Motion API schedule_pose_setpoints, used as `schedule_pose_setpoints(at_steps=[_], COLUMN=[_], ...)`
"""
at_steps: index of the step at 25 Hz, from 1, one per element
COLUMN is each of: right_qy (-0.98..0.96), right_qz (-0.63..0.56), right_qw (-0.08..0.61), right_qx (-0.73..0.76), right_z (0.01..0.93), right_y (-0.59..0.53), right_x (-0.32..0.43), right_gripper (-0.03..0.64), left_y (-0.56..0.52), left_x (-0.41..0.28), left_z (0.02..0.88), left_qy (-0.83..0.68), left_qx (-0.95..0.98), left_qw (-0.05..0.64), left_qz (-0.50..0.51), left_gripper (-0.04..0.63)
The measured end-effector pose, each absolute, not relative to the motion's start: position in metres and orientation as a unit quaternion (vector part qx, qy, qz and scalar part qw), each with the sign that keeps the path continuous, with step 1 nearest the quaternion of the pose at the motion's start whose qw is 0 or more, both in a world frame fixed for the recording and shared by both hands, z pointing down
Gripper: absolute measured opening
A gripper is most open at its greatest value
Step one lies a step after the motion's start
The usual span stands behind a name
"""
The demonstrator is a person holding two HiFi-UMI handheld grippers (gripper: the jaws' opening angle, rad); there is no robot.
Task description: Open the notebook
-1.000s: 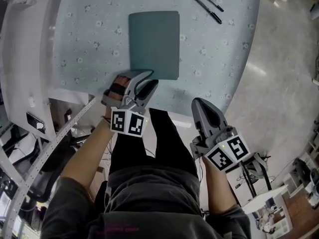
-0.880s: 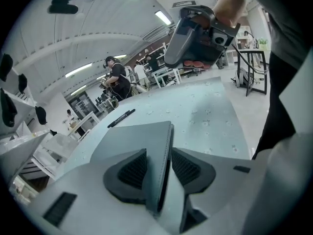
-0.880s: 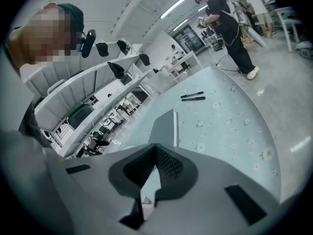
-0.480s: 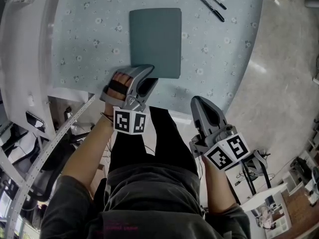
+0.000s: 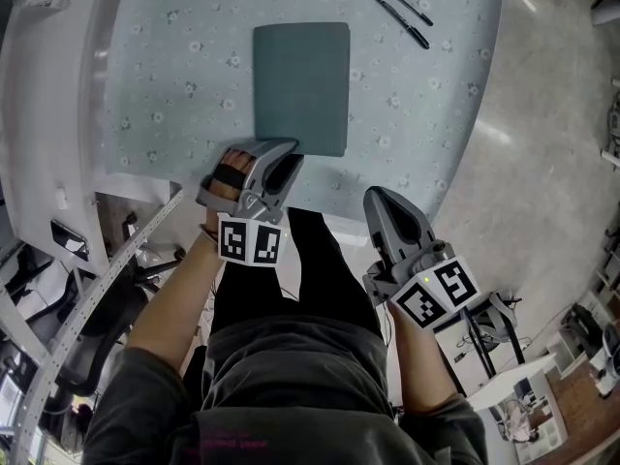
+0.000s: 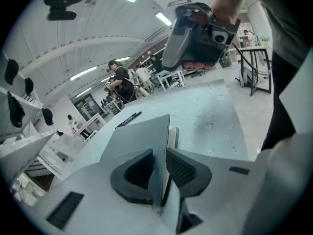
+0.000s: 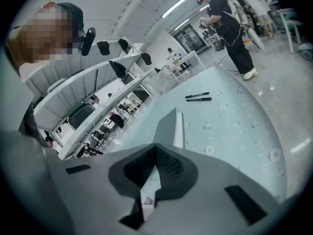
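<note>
Lying closed on the round surface (image 5: 174, 66), which is spread with a pale blue cloth printed with small white flowers, is a slim, rectangular teal-grey notebook (image 5: 301, 85) with a plain cover. Its long sides run away from the person, and it sits toward the near side of the surface.

At the notebook's near left corner is the left gripper (image 5: 284, 149), light grey with dark ribbed pads and tilted downward. Its jaws have just been closing, and the left gripper view shows the cover's (image 6: 146, 136) edge between them. The pads press on that thin sheet from both sides, holding it raised a little off the white page block (image 6: 174, 136) beside it.

Near and to the right of the notebook, off the surface's near edge, hangs the right gripper (image 5: 380, 198), well apart from the book. Its pads meet at the tips with nothing between them.

Beyond the notebook's far right corner lie two black pens (image 5: 402, 10), side by side and nearly parallel, clear of the book. Below the notebook's near edge the person's black trousers (image 5: 310, 279) show between the two grippers.
</note>
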State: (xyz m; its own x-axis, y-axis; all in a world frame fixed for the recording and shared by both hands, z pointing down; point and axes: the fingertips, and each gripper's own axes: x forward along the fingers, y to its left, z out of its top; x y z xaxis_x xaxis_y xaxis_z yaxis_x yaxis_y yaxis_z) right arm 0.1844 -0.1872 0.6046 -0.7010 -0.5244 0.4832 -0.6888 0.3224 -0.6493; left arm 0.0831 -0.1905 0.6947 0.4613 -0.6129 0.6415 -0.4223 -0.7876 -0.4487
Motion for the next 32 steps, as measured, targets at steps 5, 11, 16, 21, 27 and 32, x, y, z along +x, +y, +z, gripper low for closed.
schedule_pose_setpoints(at_steps=[5,11,16,21,27,32], right_qy=[-0.812,-0.820,-0.828,-0.833,-0.839,-0.840], right_qz=[0.440,0.427,0.418,0.415,0.414,0.414], right_qw=[0.099,0.118,0.139,0.155,0.162,0.171], right_qx=[0.370,0.362,0.345,0.331,0.313,0.306], right_z=[0.596,0.587,0.585,0.587,0.587,0.589], right_y=[-0.185,-0.187,-0.186,-0.184,-0.180,-0.178], right_x=[0.172,0.157,0.136,0.113,0.079,0.060], right_gripper=[0.002,0.003,0.003,0.003,0.003,0.003], left_y=[-0.192,-0.191,-0.188,-0.187,-0.184,-0.182], left_x=[0.066,0.049,0.028,0.003,-0.028,-0.052], left_z=[0.683,0.667,0.658,0.651,0.650,0.659], left_qy=[0.361,0.415,0.460,0.492,0.517,0.532], left_qx=[-0.851,-0.857,-0.852,-0.842,-0.829,-0.817], left_qw=[0.053,-0.018,-0.082,-0.095,-0.111,-0.136], left_qz=[-0.377,-0.305,-0.234,-0.202,-0.182,-0.177], left_gripper=[0.066,0.049,0.034,0.023,0.018,0.020])
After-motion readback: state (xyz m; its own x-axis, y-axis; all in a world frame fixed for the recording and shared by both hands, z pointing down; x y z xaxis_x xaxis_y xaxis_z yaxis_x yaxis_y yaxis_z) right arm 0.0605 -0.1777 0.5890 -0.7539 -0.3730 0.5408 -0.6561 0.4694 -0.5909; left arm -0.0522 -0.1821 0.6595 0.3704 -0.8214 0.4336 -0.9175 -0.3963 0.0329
